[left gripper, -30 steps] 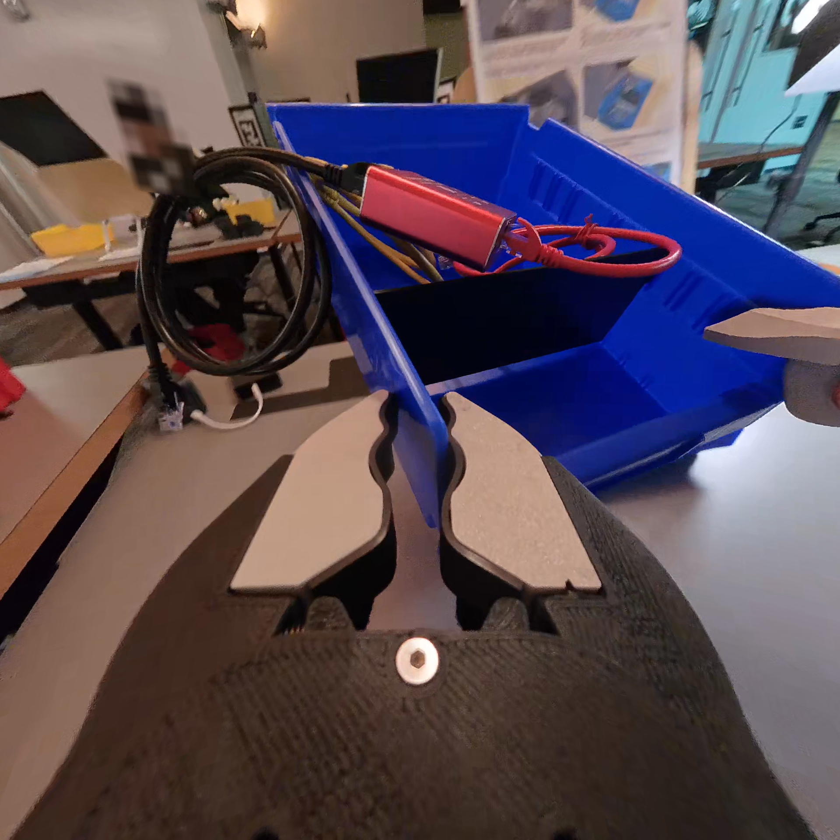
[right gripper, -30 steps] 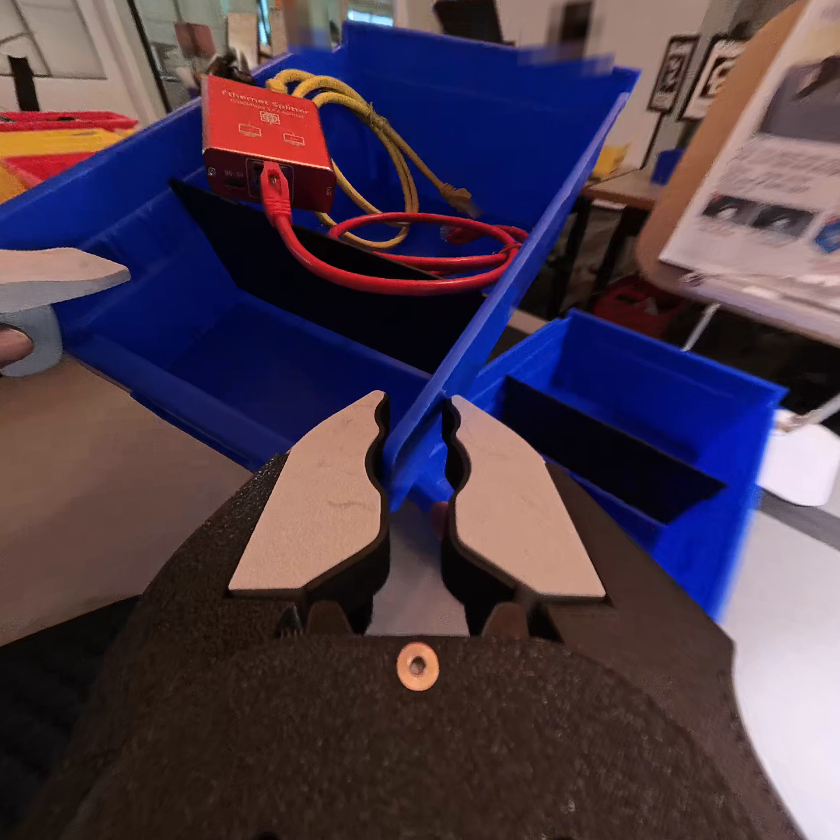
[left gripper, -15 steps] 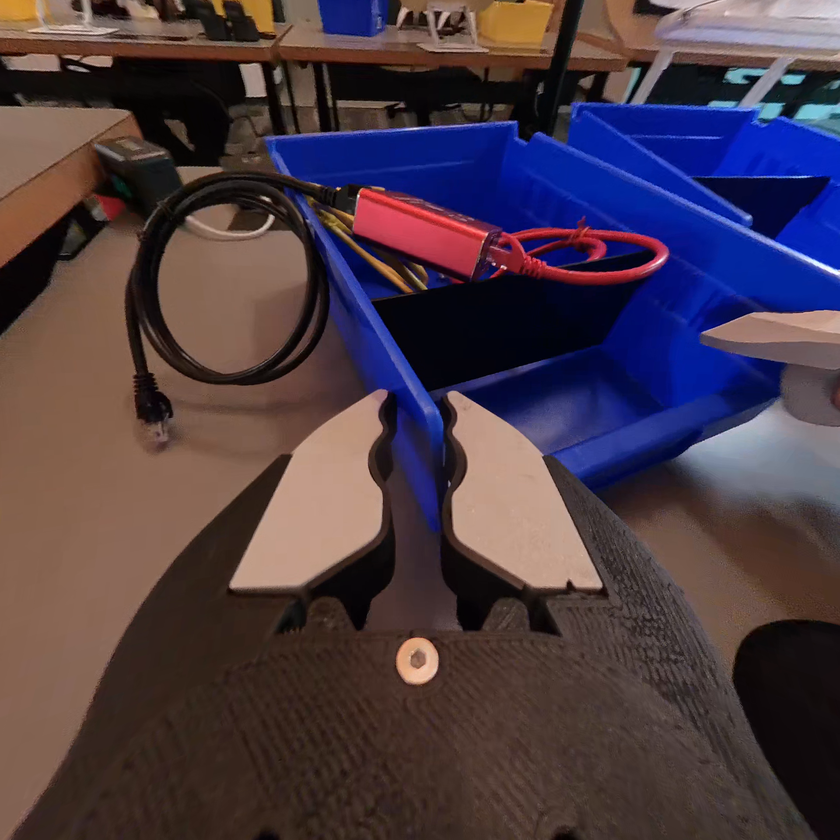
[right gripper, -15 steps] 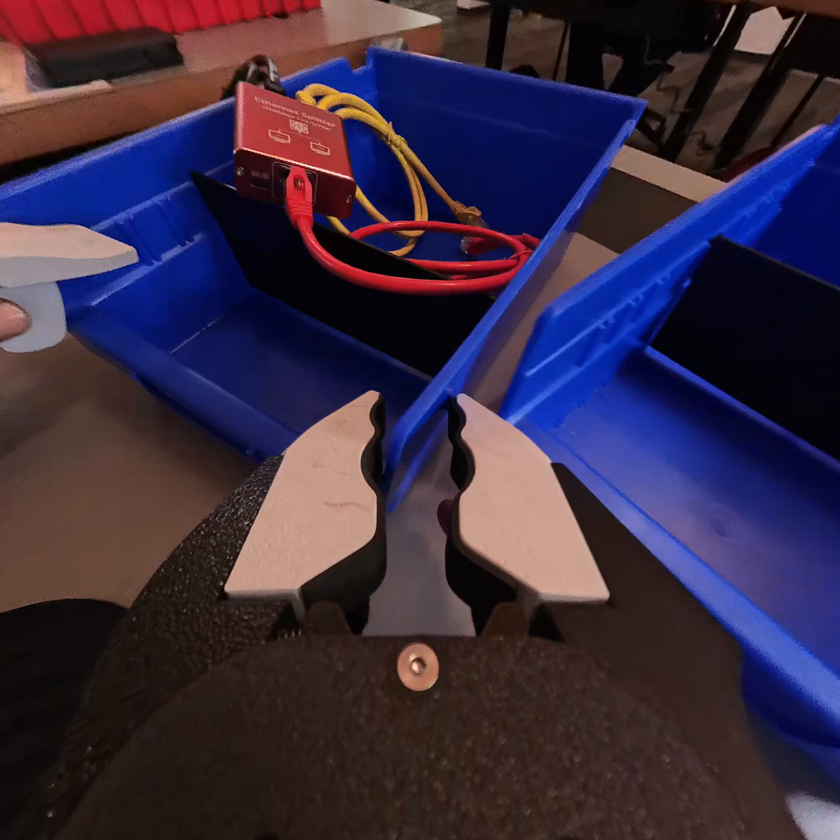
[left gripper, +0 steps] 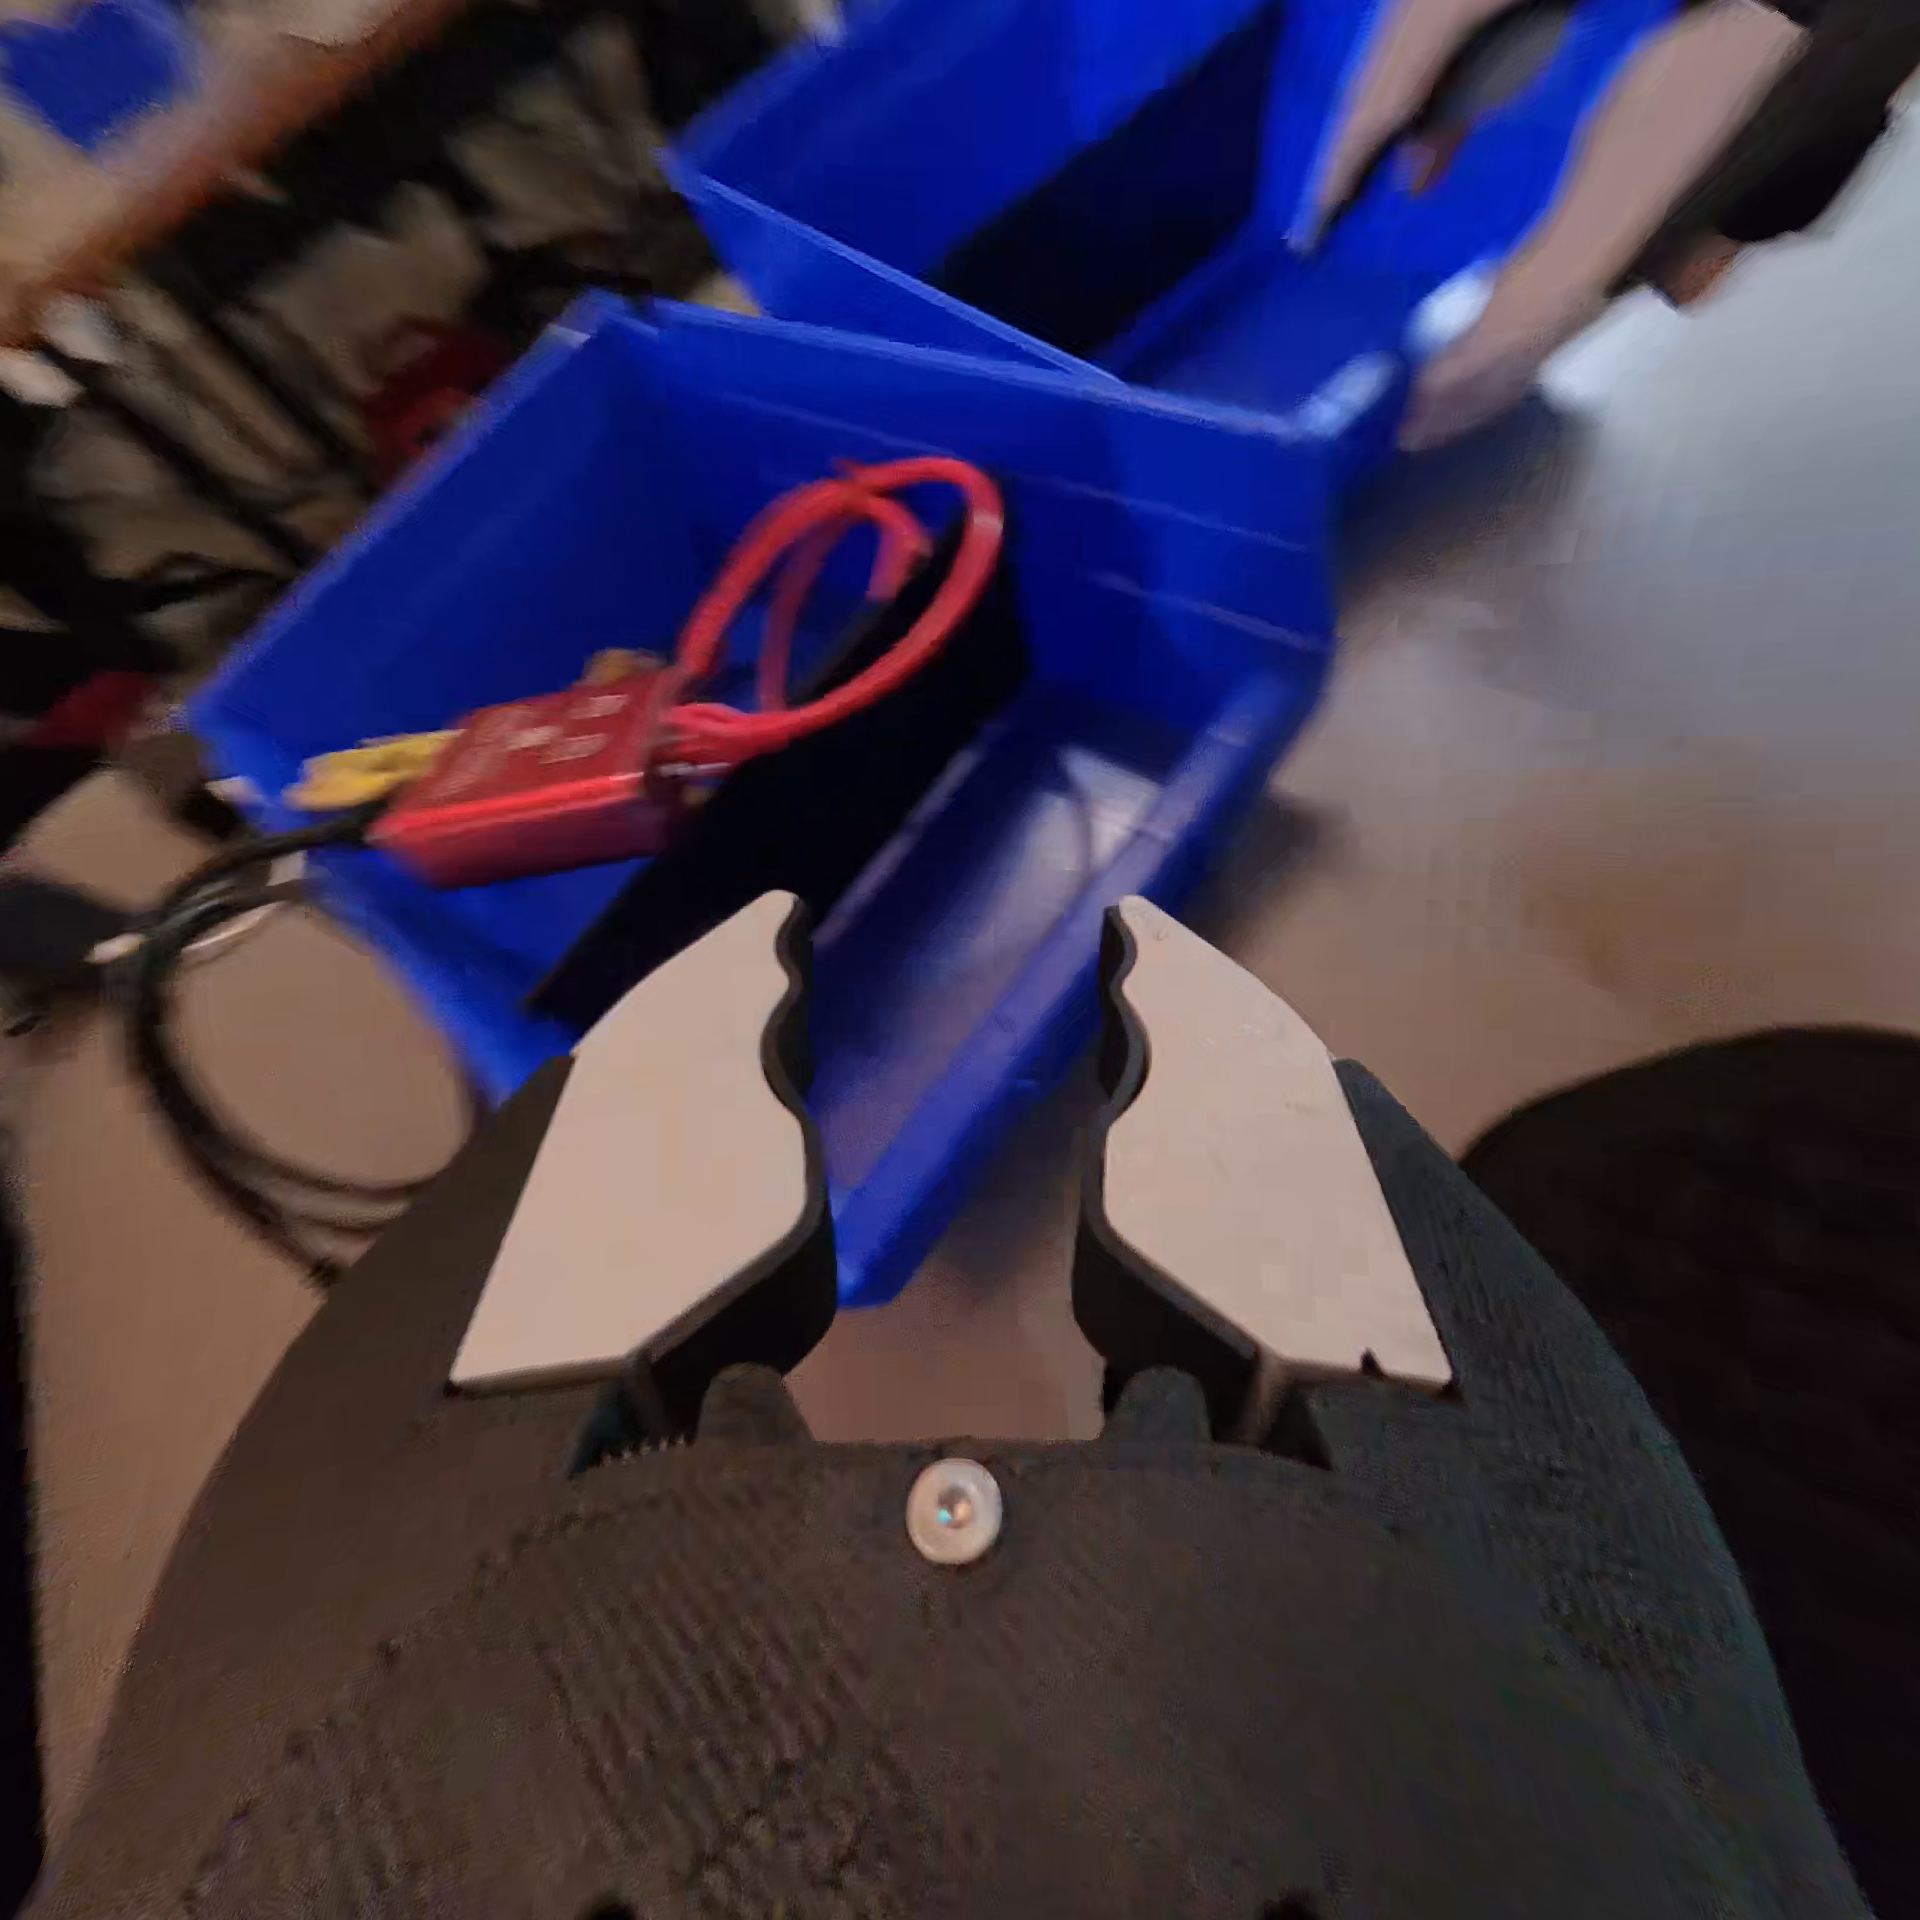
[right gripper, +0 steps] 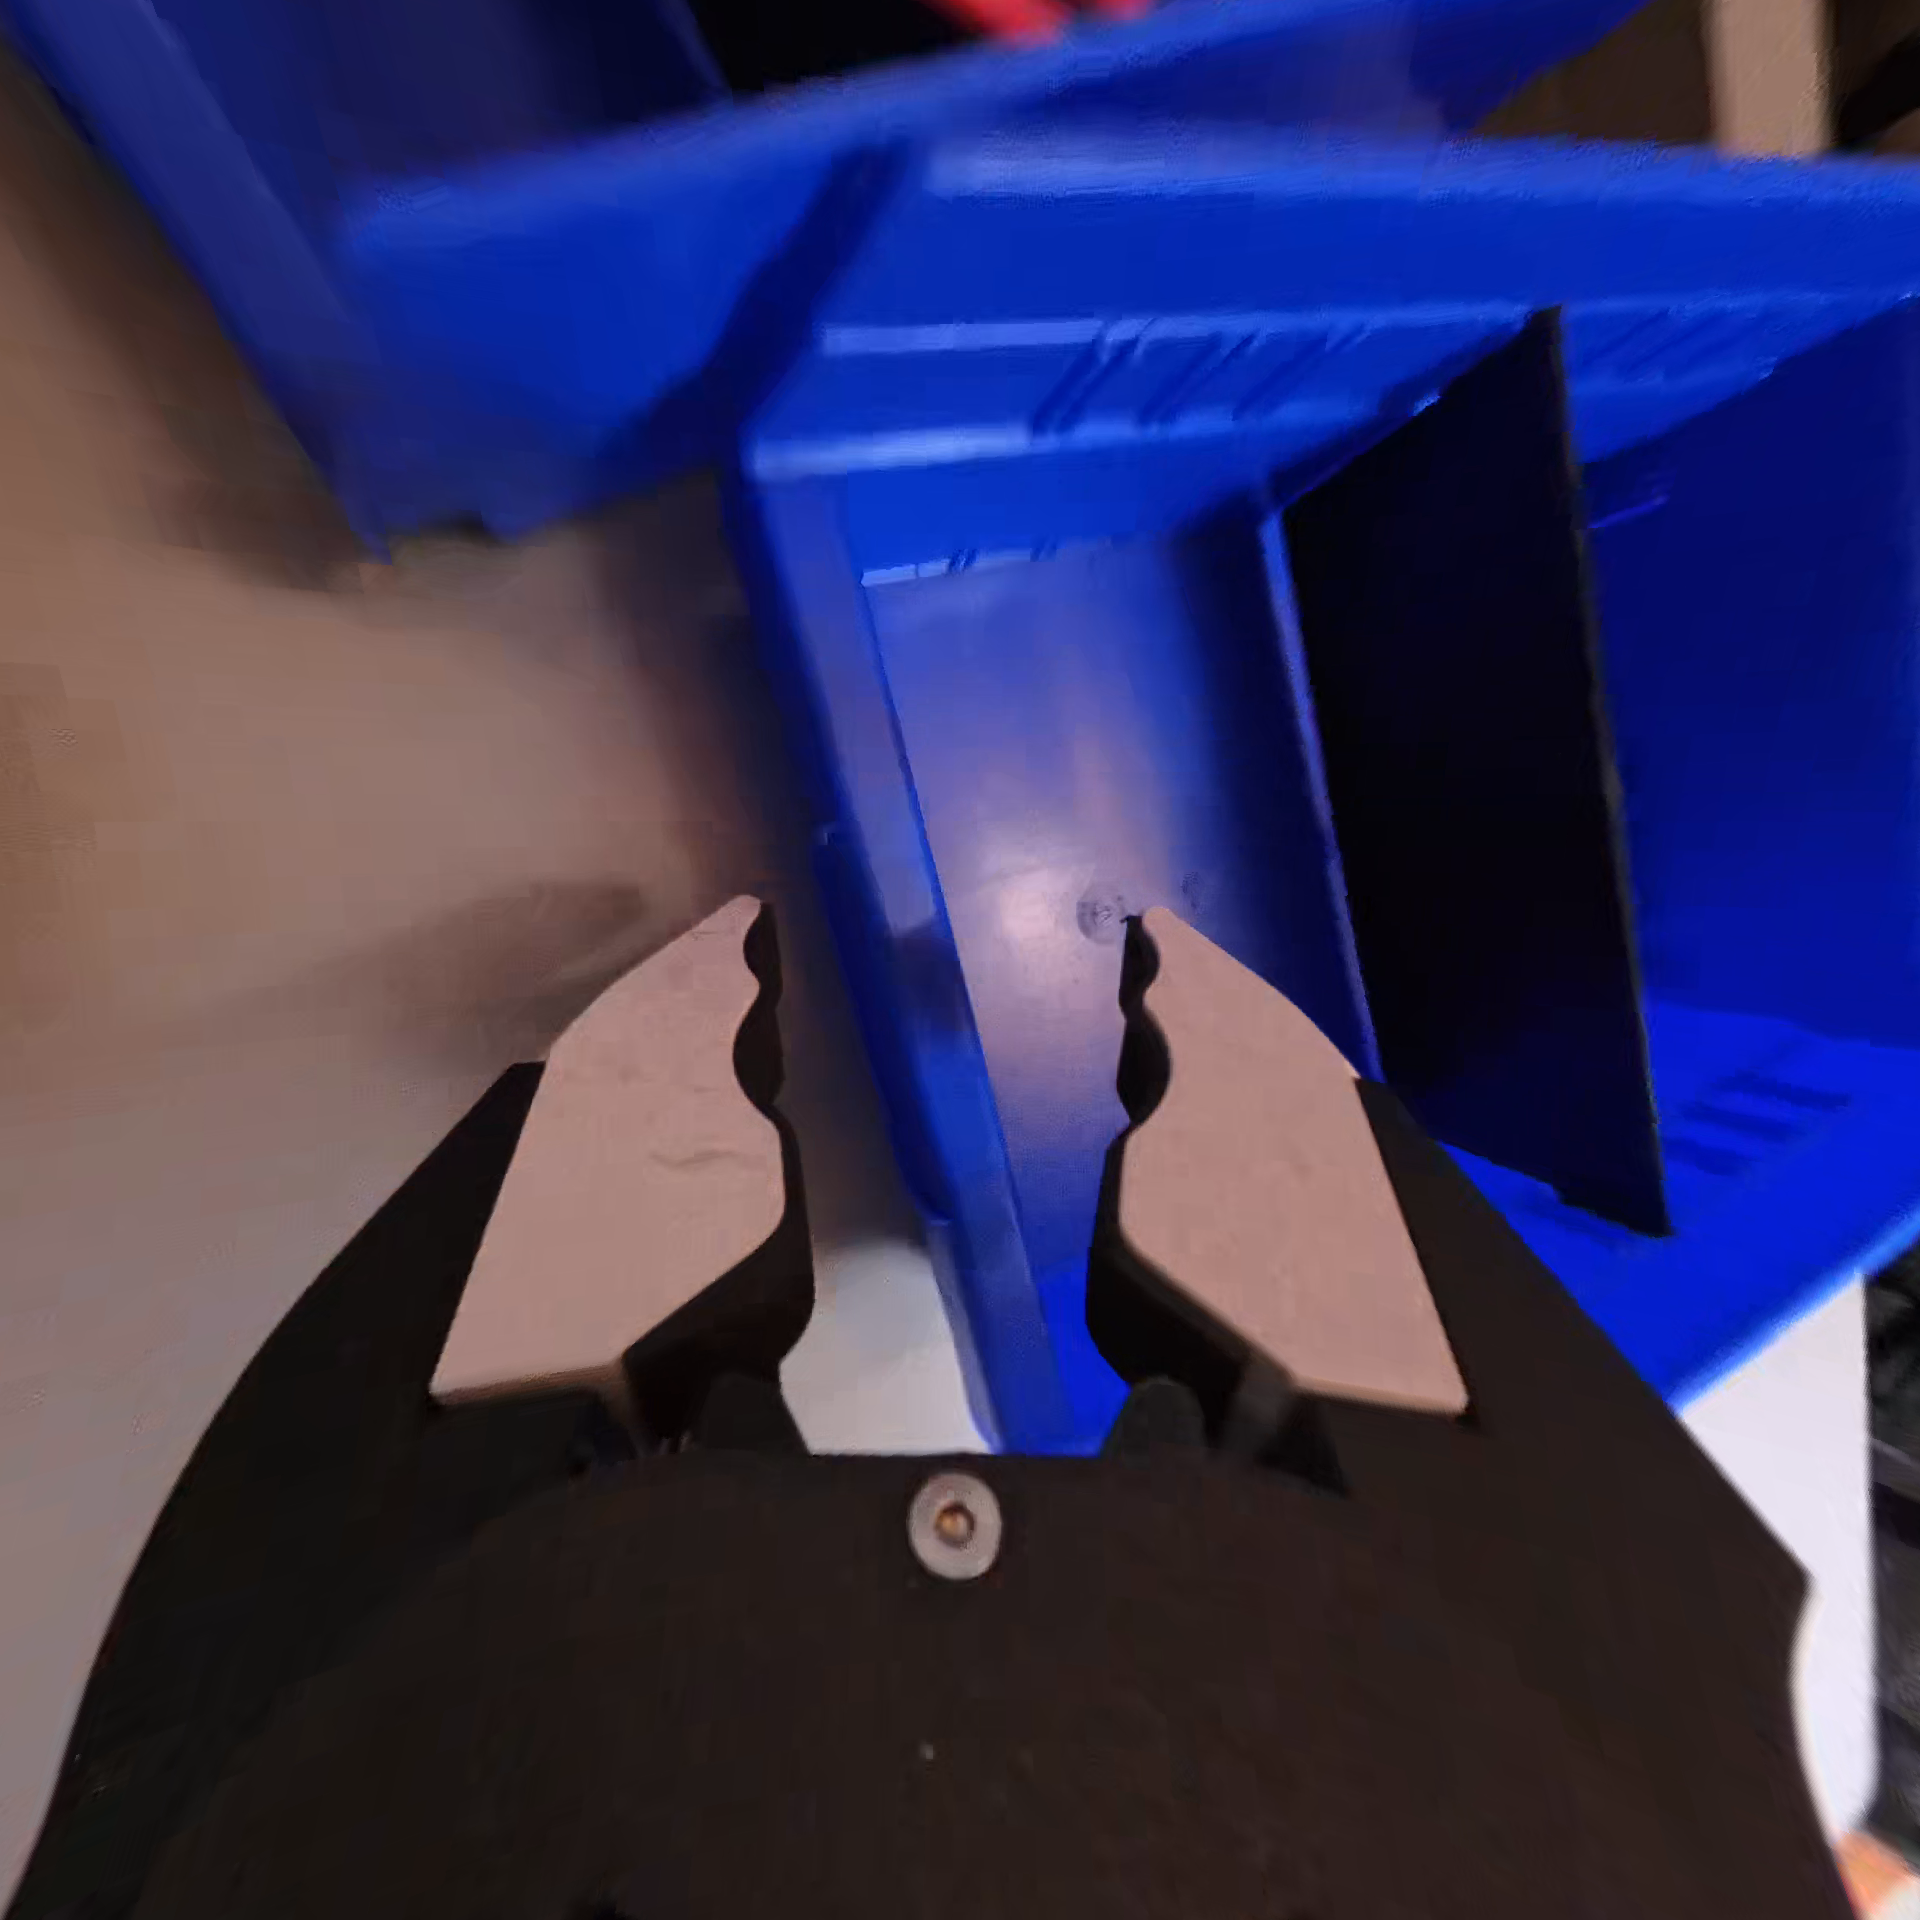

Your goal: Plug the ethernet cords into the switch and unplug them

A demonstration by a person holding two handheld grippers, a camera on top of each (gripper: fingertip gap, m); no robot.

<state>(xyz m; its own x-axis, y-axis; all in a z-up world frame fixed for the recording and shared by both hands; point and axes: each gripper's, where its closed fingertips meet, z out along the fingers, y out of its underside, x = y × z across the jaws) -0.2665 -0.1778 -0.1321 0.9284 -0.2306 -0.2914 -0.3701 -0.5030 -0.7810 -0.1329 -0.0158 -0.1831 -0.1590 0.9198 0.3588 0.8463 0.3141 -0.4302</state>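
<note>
The picture is motion-blurred. In the left wrist view a red switch (left gripper: 530,790) lies in the rear compartment of a blue bin (left gripper: 1164,488). A red cord (left gripper: 873,582) is plugged into it and looped over the black divider (left gripper: 831,790). A yellow cord (left gripper: 364,774) lies beside the switch. A black cord (left gripper: 197,1018) runs from the switch over the bin wall onto the table. My left gripper (left gripper: 956,914) is open above the bin's near corner. My right gripper (right gripper: 945,914) is open, with a blue bin wall (right gripper: 894,883) between its fingers, not gripped.
A second blue bin (right gripper: 1714,727) with a black divider (right gripper: 1455,779) and nothing else in it stands against the first bin (right gripper: 623,312); it also shows in the left wrist view (left gripper: 935,156). The beige table top (left gripper: 1610,727) lies around both. A dark rounded shape (left gripper: 1714,1299) sits at the lower right.
Both grippers were shut on opposite side walls of the bin with the switch. Both have opened and let go, and both views have swung sharply.
</note>
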